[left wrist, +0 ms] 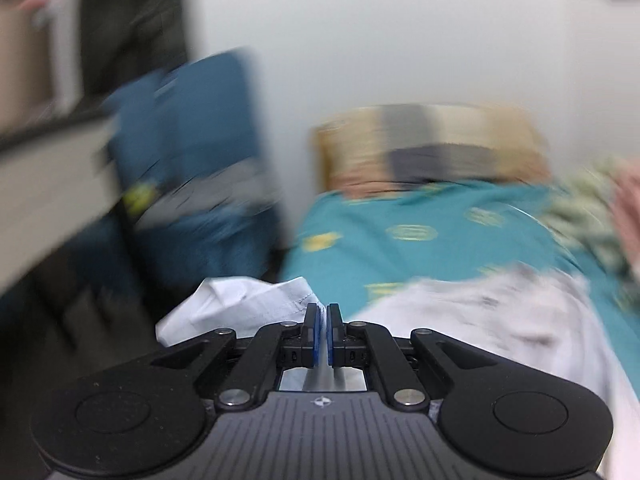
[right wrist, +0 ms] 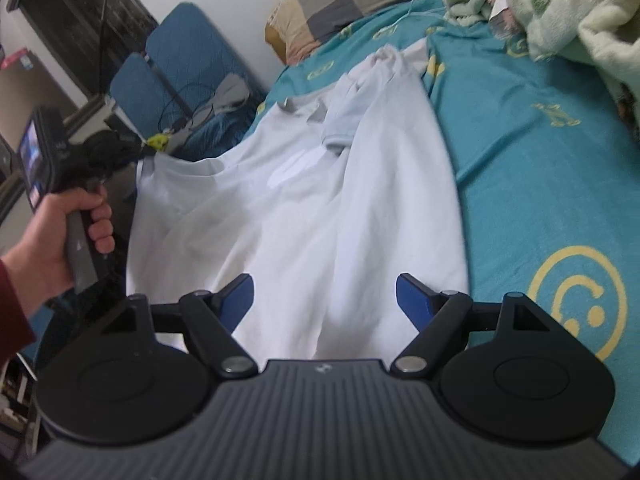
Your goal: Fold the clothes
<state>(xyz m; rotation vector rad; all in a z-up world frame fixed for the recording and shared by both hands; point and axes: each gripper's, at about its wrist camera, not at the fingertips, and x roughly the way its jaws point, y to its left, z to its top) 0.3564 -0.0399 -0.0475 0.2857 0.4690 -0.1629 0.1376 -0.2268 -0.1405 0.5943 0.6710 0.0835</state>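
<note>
Folding has barely begun: the white cotton T-shirt [right wrist: 304,200] lies spread on the teal smiley-print bed [right wrist: 540,184], its nine-o'clock edge clenched by the left hand-held gripper [left wrist: 323,320]; the right hand-held gripper [right wrist: 325,300] hovers released at six o'clock.

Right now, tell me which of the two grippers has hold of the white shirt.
The left gripper: its blue pads are pinched shut on a fold of the white shirt. The right gripper hangs wide open above the shirt, gripping nothing.
</note>
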